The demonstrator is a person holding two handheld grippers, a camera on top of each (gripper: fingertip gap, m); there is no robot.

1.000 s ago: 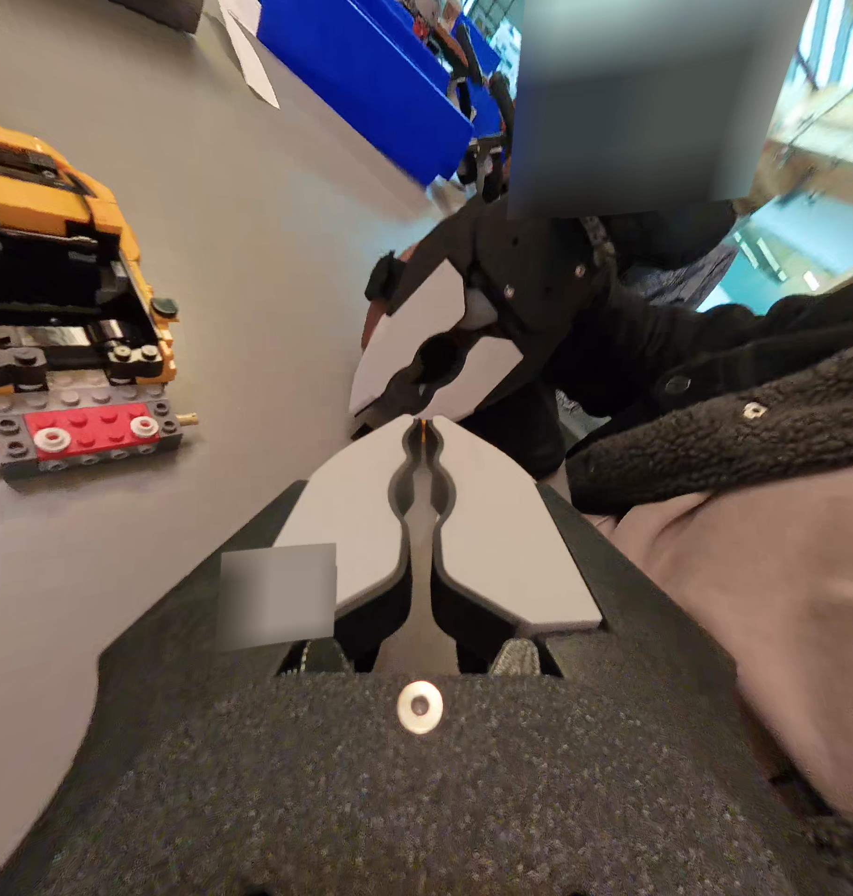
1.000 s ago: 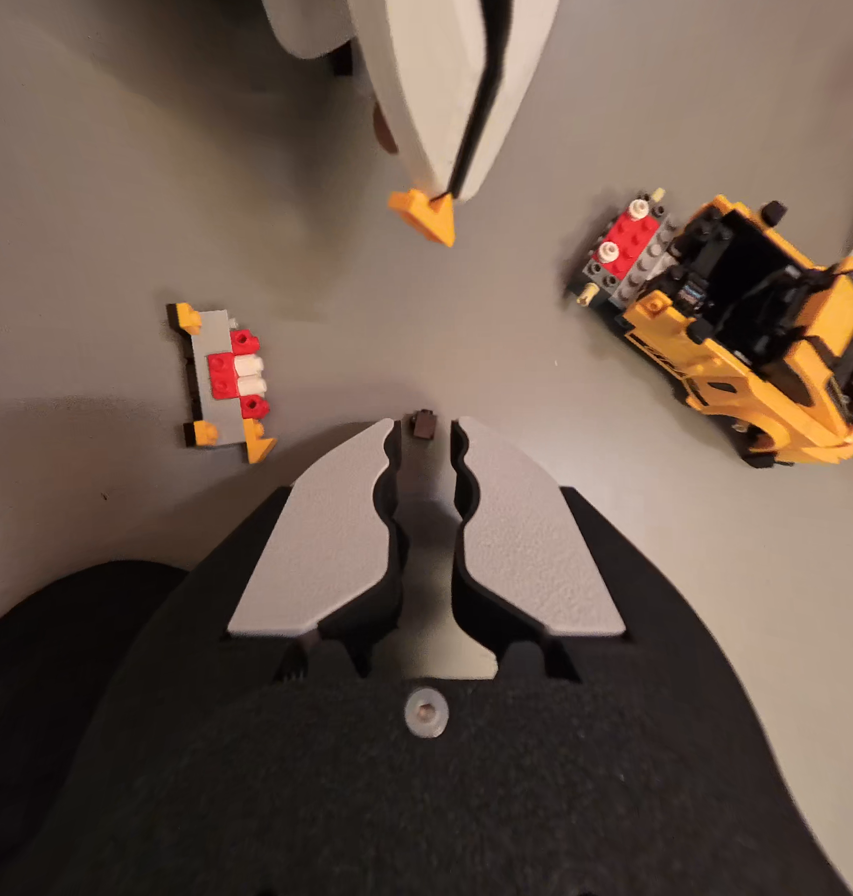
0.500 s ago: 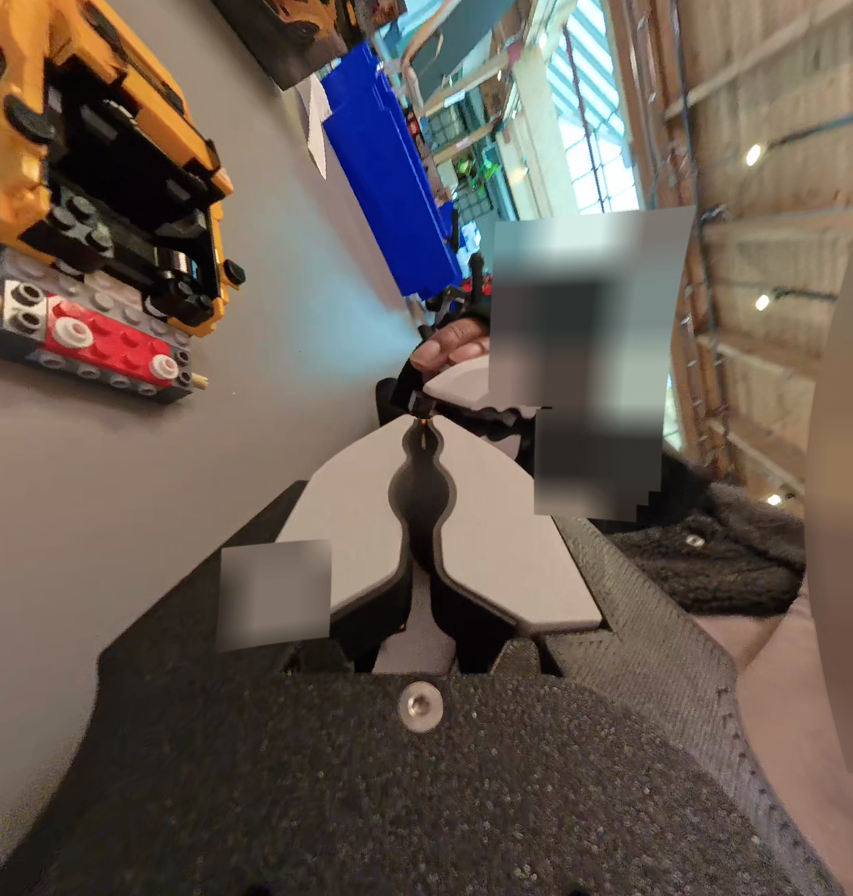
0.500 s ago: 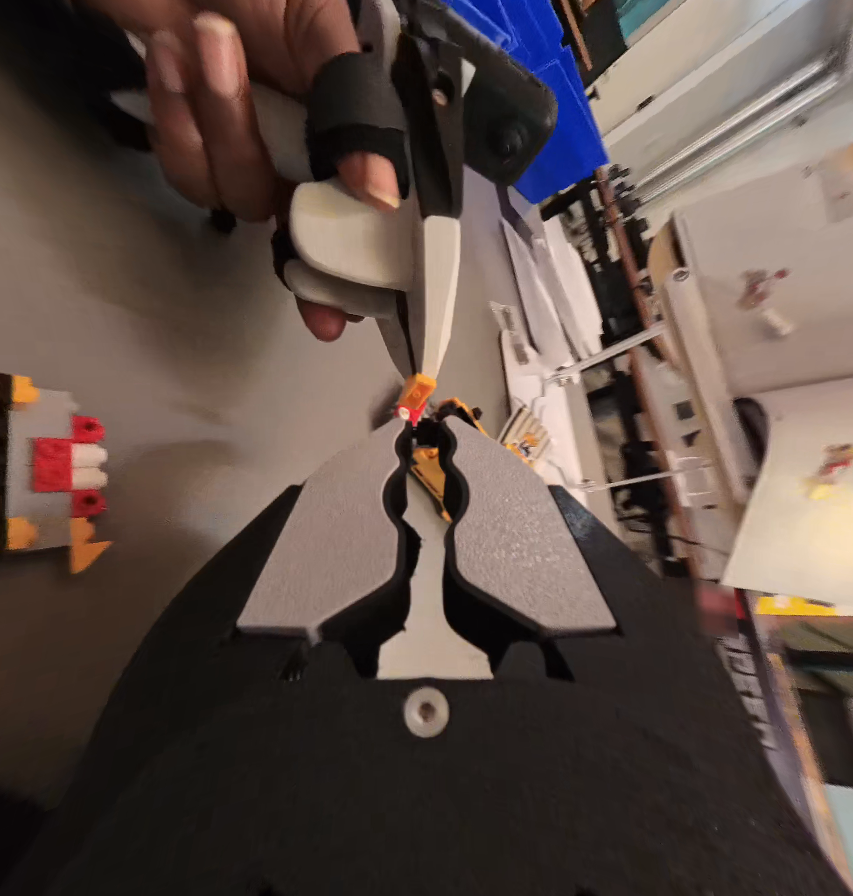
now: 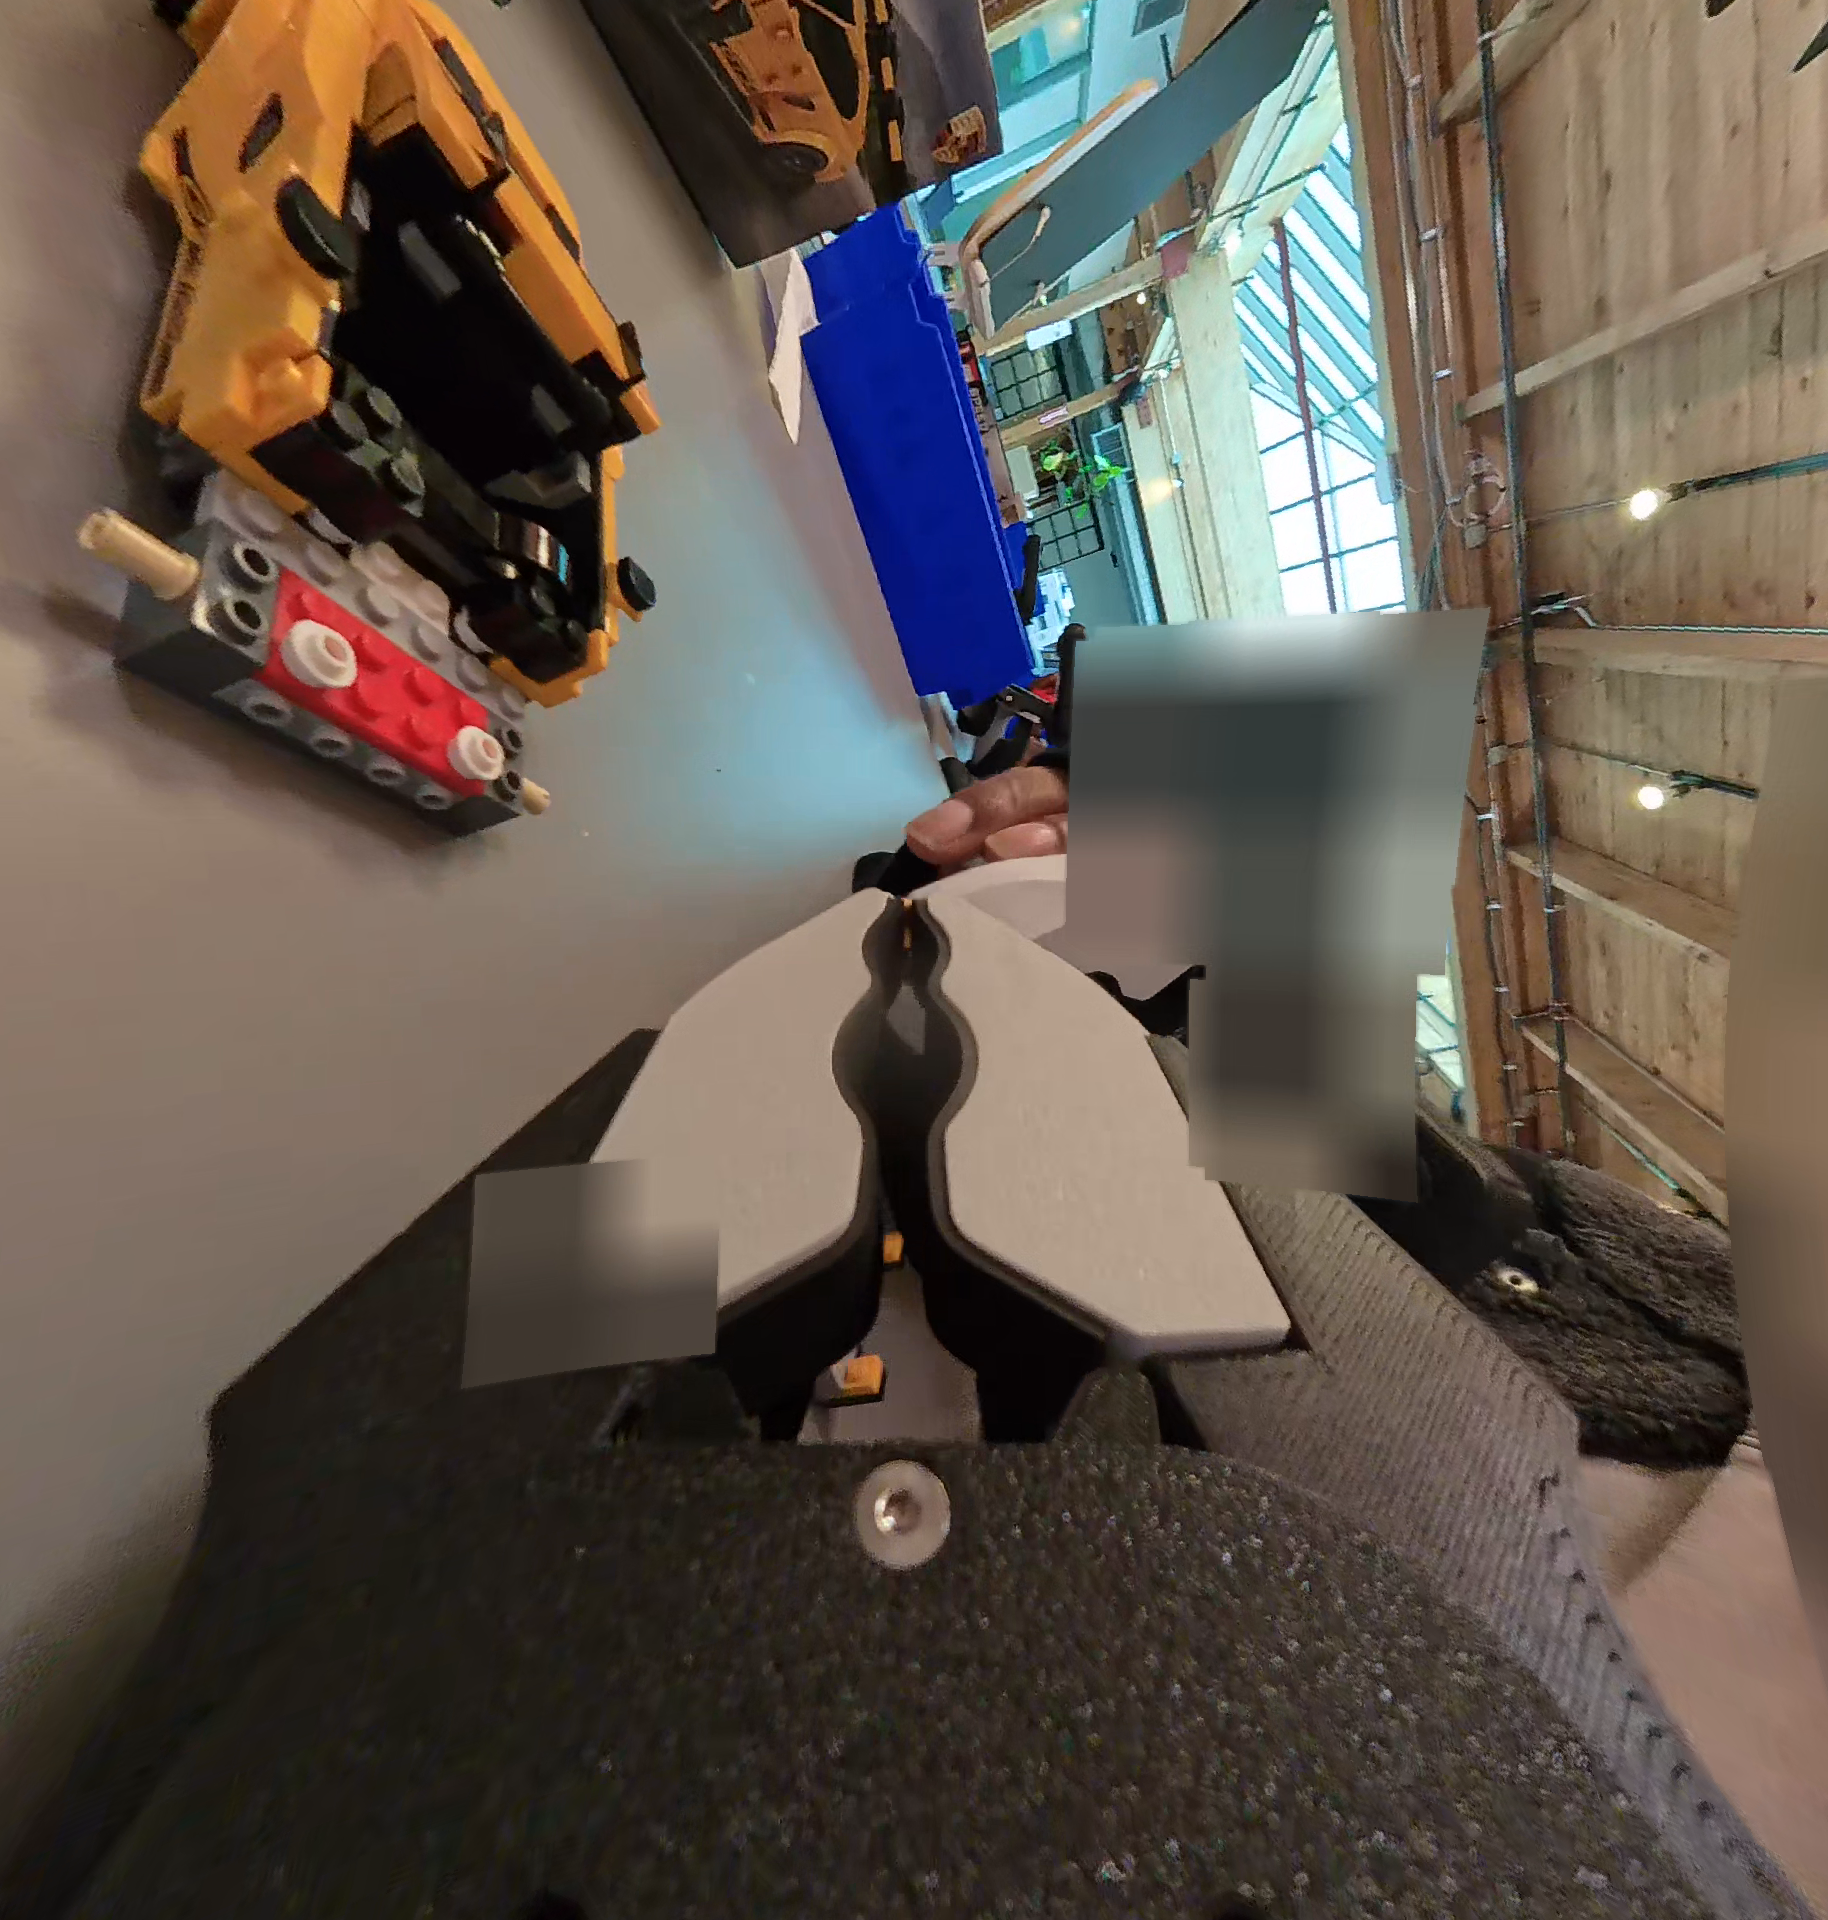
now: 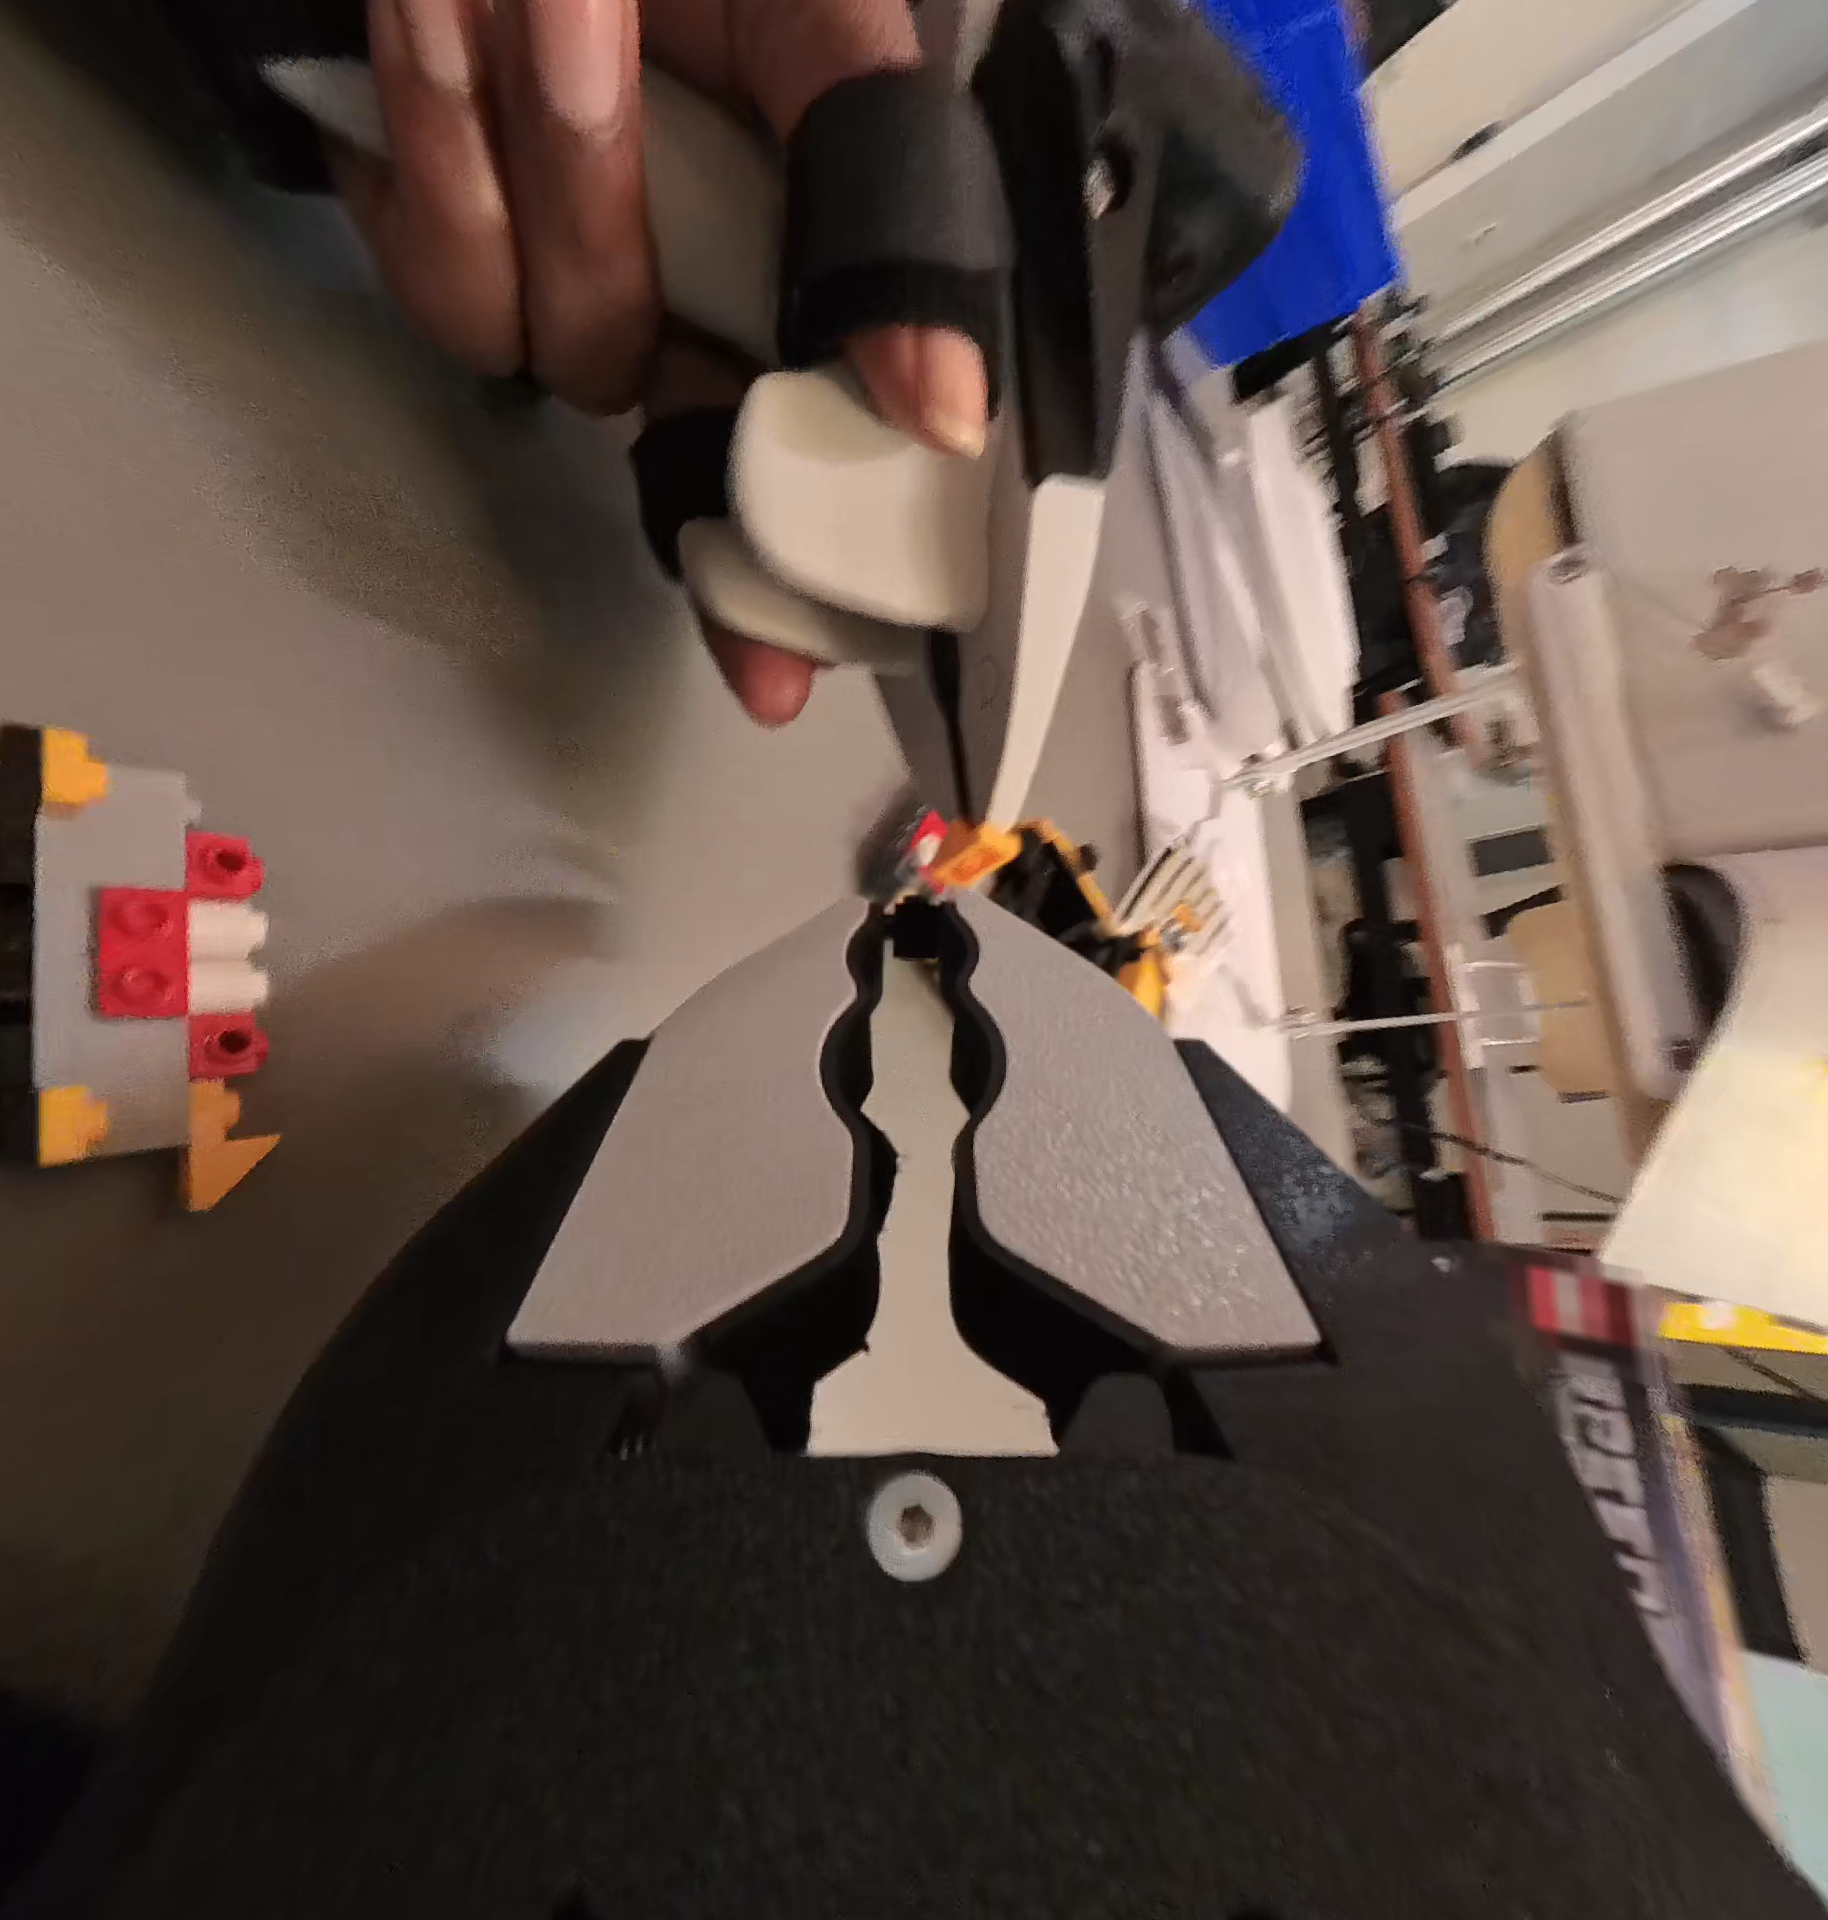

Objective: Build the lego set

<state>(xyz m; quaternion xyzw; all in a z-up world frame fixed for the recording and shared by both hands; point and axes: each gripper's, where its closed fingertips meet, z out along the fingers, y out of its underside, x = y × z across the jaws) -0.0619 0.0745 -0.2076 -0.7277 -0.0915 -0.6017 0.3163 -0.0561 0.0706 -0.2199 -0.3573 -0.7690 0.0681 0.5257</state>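
My left gripper [image 5: 905,914] is shut on a small orange wedge piece [image 6: 977,854], held in the air. My right gripper [image 6: 915,920] is shut on a small dark piece [image 6: 912,932]. The two tips meet, and the dark piece is pressed against the orange one; a bit of red [image 6: 929,831] shows at the joint. In the left wrist view the right gripper's fingers [image 5: 993,896] sit just past my tips. The yellow and black car [image 5: 370,312] with its red and grey rear plate [image 5: 370,675] lies on the grey table [image 5: 266,1039]. A grey, red and orange sub-assembly [image 6: 131,966] lies at the left.
A blue bin [image 5: 910,468] and the set's box [image 5: 806,94] stand at the table's far side. The car also shows behind the tips in the right wrist view [image 6: 1055,883]. Papers [image 6: 1211,644] lie beyond it. A person's hand [image 6: 577,208] holds the left gripper.
The right gripper has closed on the dark piece from the table and risen. Both grippers have tilted sideways and brought their tips together, so the dark piece now meets the orange one.
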